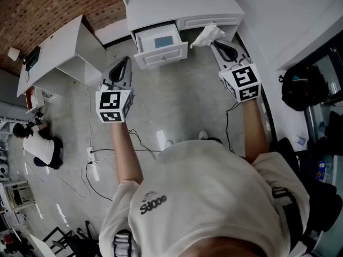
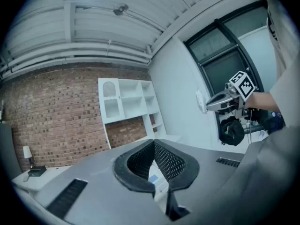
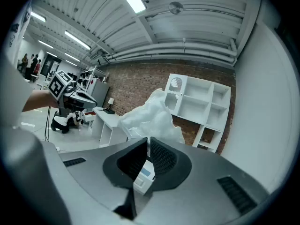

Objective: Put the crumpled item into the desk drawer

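The left gripper [image 1: 124, 63] hangs over the floor below the drawer's left corner, its jaws pressed together with nothing between them. The white desk [image 1: 182, 4] has its drawer [image 1: 161, 55] pulled out, with a pale blue sheet inside. Just right of the drawer, the crumpled white paper [image 1: 209, 35] is pinched at its lower edge by the closed jaws of the right gripper [image 1: 214, 43].
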{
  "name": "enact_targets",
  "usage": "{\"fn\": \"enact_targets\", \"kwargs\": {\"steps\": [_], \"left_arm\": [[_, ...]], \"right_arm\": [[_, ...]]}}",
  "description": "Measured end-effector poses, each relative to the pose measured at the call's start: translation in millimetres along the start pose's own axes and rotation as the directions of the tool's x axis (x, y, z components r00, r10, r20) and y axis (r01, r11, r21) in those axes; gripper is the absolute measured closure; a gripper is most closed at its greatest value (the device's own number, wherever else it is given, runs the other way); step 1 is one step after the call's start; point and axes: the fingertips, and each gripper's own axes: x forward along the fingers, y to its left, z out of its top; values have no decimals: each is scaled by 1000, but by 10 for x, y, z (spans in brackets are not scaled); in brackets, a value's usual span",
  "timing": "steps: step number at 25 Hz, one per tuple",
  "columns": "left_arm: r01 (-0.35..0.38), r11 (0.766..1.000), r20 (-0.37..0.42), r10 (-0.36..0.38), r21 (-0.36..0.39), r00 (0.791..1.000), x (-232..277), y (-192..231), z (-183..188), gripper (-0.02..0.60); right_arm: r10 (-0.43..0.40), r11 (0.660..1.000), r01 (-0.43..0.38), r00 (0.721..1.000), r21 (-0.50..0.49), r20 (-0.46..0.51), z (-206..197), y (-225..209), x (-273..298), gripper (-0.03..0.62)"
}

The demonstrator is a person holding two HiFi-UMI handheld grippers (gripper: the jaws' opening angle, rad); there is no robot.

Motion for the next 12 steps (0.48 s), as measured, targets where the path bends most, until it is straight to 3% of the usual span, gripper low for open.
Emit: {"fn": "enact_targets", "kwargs": {"steps": [12], "left_arm": [[45, 999, 3, -45, 5, 999, 32, 253, -180, 565]], "right_arm": [[-30, 999, 30, 999, 30, 11, 128, 212, 232, 573]]}}
